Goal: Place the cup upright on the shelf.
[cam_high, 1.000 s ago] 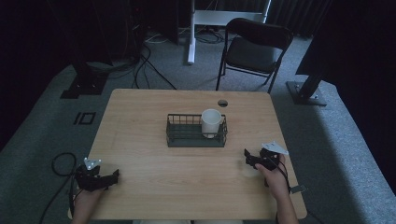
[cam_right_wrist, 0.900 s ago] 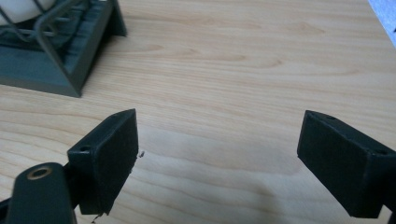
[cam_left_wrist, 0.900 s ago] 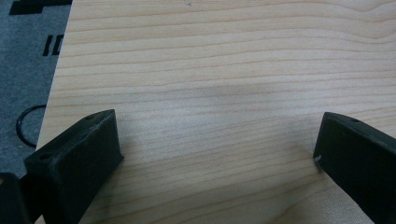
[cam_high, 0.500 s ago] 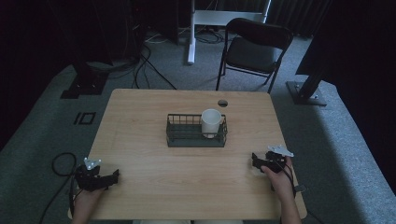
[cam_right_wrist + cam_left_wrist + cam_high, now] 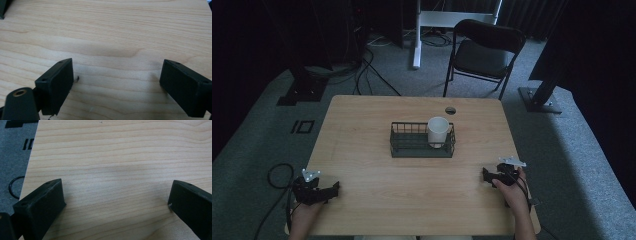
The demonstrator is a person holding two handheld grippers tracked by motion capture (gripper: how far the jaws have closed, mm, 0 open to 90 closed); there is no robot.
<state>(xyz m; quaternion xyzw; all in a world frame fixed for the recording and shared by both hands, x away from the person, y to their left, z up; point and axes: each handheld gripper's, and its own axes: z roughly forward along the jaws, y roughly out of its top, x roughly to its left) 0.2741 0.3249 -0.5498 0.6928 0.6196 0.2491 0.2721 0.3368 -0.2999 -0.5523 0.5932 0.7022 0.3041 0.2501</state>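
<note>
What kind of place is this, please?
Probably a lab or recording studio: a wooden table stands on grey carpet, dark curtains hang behind, cables trail over the floor, and a folding chair waits beyond.

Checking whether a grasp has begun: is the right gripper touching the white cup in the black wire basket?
Apart. The high view shows the right gripper near the table's edge, with bare wood between it and the white cup in the black wire basket.

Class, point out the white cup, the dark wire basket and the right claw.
White cylindrical cup (image 5: 438, 131): high view, its outer wall.
Dark rectangular wire basket (image 5: 412, 150): high view, front wall.
Right claw (image 5: 488, 176): high view, between its fingertips.
</note>
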